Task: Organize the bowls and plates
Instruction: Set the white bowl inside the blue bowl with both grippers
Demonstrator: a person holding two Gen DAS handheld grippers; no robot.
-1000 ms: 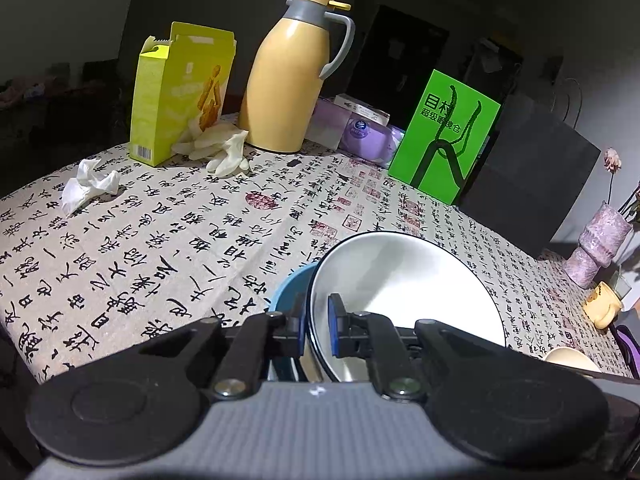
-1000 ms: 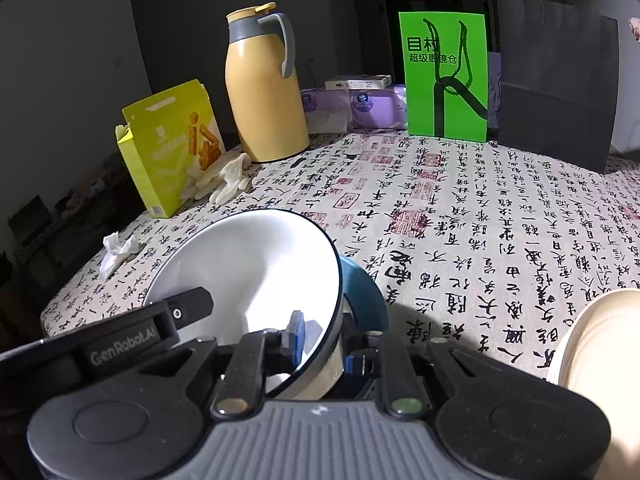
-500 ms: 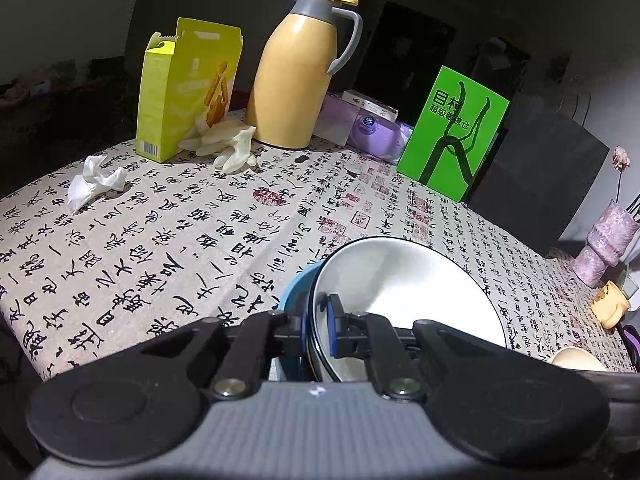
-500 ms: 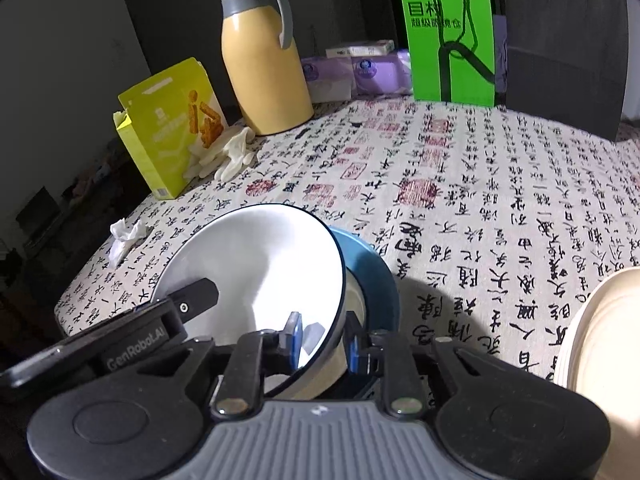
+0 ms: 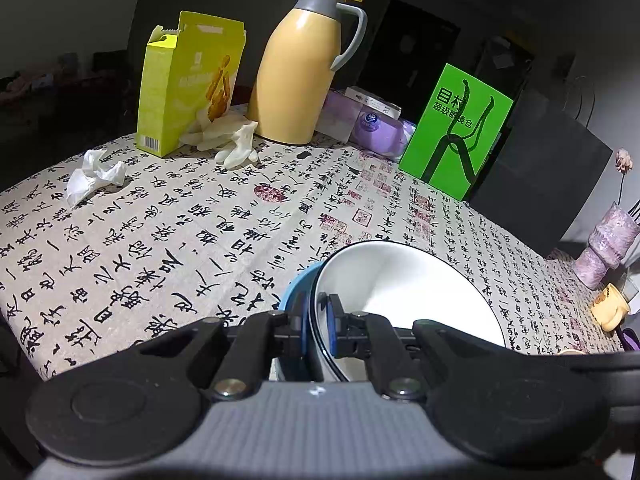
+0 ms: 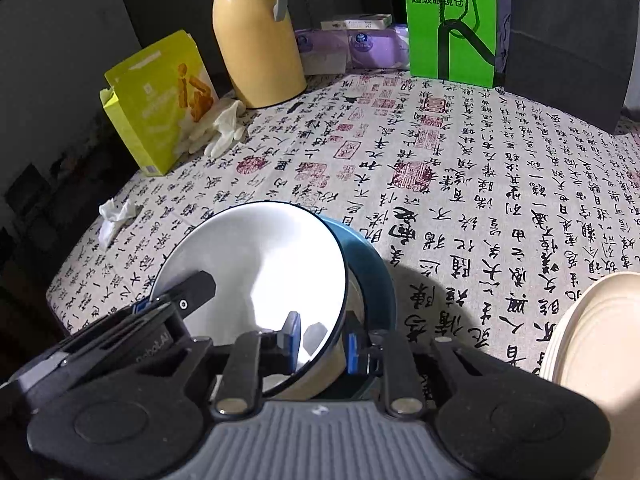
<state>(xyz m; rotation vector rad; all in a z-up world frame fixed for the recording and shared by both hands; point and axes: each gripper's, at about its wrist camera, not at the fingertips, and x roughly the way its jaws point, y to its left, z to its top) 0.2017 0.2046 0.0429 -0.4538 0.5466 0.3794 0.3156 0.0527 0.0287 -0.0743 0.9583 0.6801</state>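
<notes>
I hold the white bowl tilted inside the blue bowl, near the table edge, at about 6 o'clock on the printed tablecloth. I judge it leans this way because I am nesting the two bowls into one stack, and both my grippers steady the rim from opposite sides so it does not slide.

My left gripper is closed narrow on the rim of the white bowl; one pad is inside the bowl and the other is between the white and the blue wall. My right gripper stands a little wider, and the rim of the white bowl passes between its blue pads. Whether these pads press the rim or only stand beside it, I cannot tell.

A cream plate lies at 3 o'clock of the bowls, apart from them. The yellow thermos and green bag stand far at 12 o'clock.
</notes>
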